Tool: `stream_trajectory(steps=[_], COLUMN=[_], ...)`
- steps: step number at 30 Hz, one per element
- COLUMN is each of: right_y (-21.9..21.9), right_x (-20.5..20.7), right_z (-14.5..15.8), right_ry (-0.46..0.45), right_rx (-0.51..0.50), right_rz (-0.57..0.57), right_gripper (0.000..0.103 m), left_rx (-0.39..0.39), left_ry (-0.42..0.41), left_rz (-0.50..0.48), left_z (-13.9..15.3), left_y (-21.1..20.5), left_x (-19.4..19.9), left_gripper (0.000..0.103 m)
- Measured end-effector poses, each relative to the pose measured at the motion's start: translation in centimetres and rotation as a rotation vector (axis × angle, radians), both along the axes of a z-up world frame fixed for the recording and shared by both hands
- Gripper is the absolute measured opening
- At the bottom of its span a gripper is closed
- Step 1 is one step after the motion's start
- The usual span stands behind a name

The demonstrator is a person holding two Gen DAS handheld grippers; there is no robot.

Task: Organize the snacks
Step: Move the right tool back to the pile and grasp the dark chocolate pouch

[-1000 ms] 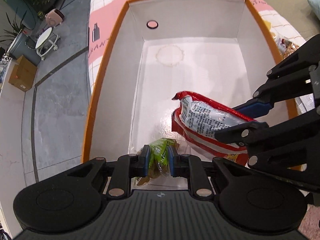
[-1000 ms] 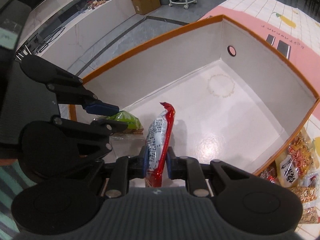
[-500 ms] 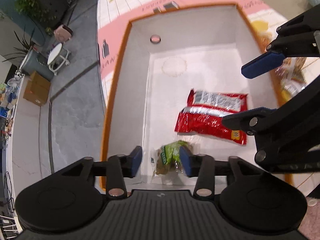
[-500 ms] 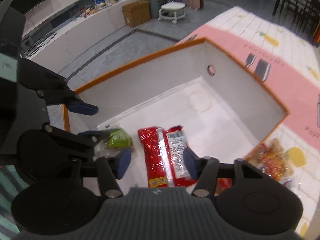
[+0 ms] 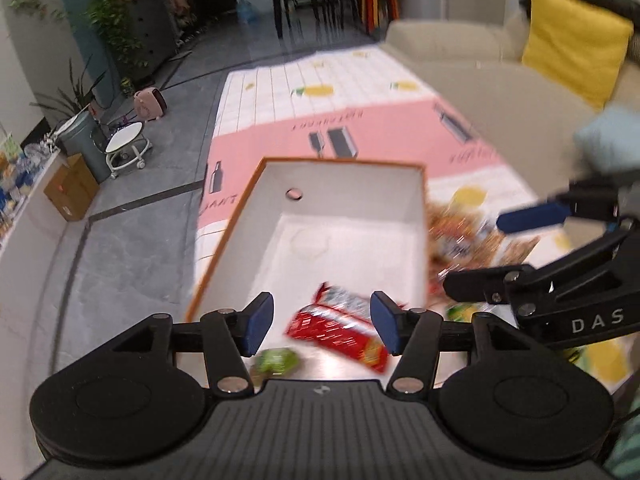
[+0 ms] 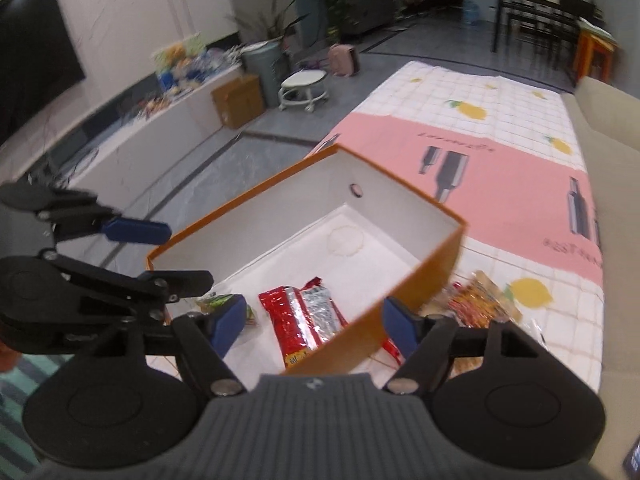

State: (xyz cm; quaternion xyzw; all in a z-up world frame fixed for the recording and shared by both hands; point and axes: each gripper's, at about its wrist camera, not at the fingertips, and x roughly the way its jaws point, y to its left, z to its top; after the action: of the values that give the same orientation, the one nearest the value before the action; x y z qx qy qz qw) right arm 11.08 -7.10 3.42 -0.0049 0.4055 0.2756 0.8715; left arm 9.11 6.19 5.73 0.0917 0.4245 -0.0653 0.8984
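Two snack packets lie on the white floor of an orange-walled box (image 6: 420,276) at its near end: a small green packet (image 5: 276,361) on the left and a larger red packet (image 6: 304,316) just to its right, close together. Above the green packet hangs the left tool (image 5: 322,326), its blue pads spreading apart with nothing pressed between them; both packets show below the gap. Over the box's near right wall hovers the right tool (image 6: 316,326), its jaws likewise widening and empty, one pad above the box interior and the other outside the wall. Right of the box, a loose heap of more snack bags (image 6: 480,300) rests on a tabletop cloth (image 6: 500,168) printed in pink and white with lemons.
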Motion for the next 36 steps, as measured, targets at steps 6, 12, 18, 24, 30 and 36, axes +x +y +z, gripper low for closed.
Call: stream_trajectory(steps=[6,12,18,24,30,36], right_y=[-4.4,-7.6,-9.5,-12.7,-11.7,-10.3], right_x=[-2.1,-4.6,-7.1,-7.7,-7.8,-7.8], right_z=[-0.8,-3.5,-6.6,-10.1,-12.4,-14.2], right_ry=[0.072,0.142,0.184,0.330,0.406,0.499], right_rx=[0.031,-0.006,-0.106,-0.095,-0.091,-0.049], right_rz=[-0.125,-0.219,-0.252,-0.369,-0.364,-0.353], right_gripper=[0.073,0.073,0.073,0.073,0.074,0.078], left_rx=[-0.044,-0.083,-0.089,-0.085,-0.069,-0.061], left_ry=[-0.013,0.051,0.129,0.223,0.263,0.278], left_rz=[-0.030,-0.062,-0.091,-0.134,-0.137,-0.110], left_z=[0.1,-2.0,-4.7,-7.6,-9.6,-10.4], left_y=[-3.3,-5.6,-7.9,-9.8,-10.4,-10.1], left_x=[-2.1,-3.5,-4.5,-5.1,-5.1,-4.7], left_gripper=[0.066,0.066,0.066,0.066,0.066,0.066])
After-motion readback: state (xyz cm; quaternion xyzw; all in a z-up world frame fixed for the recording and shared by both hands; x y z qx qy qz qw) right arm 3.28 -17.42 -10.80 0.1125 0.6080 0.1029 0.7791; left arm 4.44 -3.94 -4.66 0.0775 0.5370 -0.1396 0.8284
